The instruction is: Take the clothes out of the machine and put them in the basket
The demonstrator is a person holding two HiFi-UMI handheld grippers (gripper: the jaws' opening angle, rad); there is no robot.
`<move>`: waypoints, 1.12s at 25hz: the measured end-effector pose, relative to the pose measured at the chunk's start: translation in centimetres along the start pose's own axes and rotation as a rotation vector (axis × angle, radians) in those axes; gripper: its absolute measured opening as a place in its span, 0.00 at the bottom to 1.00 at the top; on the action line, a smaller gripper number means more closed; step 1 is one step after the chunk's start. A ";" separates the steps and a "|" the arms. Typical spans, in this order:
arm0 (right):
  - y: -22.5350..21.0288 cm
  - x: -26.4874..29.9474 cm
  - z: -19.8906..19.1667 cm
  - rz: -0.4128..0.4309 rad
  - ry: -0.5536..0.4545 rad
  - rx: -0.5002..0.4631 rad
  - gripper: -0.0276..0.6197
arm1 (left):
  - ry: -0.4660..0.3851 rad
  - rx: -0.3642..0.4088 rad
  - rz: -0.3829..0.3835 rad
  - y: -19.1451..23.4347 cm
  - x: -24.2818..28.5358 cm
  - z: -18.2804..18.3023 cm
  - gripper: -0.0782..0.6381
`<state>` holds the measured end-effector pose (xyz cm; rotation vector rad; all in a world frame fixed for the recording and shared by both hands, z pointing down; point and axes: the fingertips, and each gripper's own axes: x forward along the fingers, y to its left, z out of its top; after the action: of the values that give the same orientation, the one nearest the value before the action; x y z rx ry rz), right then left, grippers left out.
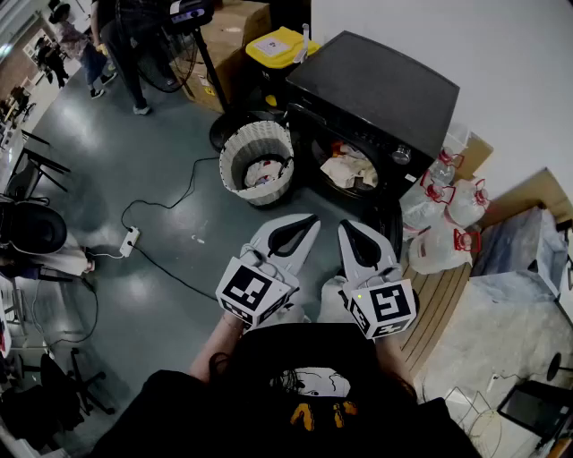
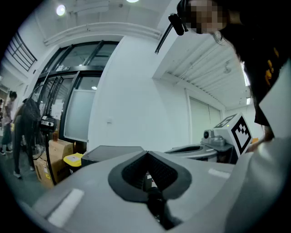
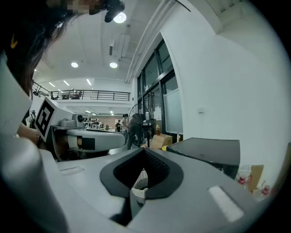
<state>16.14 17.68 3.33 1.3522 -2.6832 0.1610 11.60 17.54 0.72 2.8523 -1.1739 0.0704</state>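
The black front-loading machine (image 1: 372, 89) stands ahead with its round opening facing me, and pale crumpled clothes (image 1: 349, 167) lie inside the drum. To its left, a white woven basket (image 1: 257, 161) sits on the floor with some cloth inside. My left gripper (image 1: 310, 220) and right gripper (image 1: 344, 225) are held side by side close to my body, short of the machine. Both are shut with nothing between the jaws. The left gripper (image 2: 146, 154) view shows the machine's black top (image 2: 113, 153). The right gripper (image 3: 144, 151) view shows the machine (image 3: 209, 152) at the right.
White plastic bags with red ties (image 1: 439, 224) crowd the machine's right side, above a wooden pallet (image 1: 439, 304). A yellow-lidded bin (image 1: 279, 46) and cardboard boxes (image 1: 237, 22) stand behind. A cable and power strip (image 1: 131, 239) lie on the grey floor at left. People stand far left.
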 end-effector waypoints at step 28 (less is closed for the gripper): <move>-14.4 6.0 -2.5 0.066 0.052 0.127 0.07 | 0.106 -0.115 0.112 4.8 13.1 -2.1 0.11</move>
<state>24.35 4.76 7.34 1.2739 -2.7162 0.3737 17.44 5.09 3.77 2.6487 -1.2713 0.1515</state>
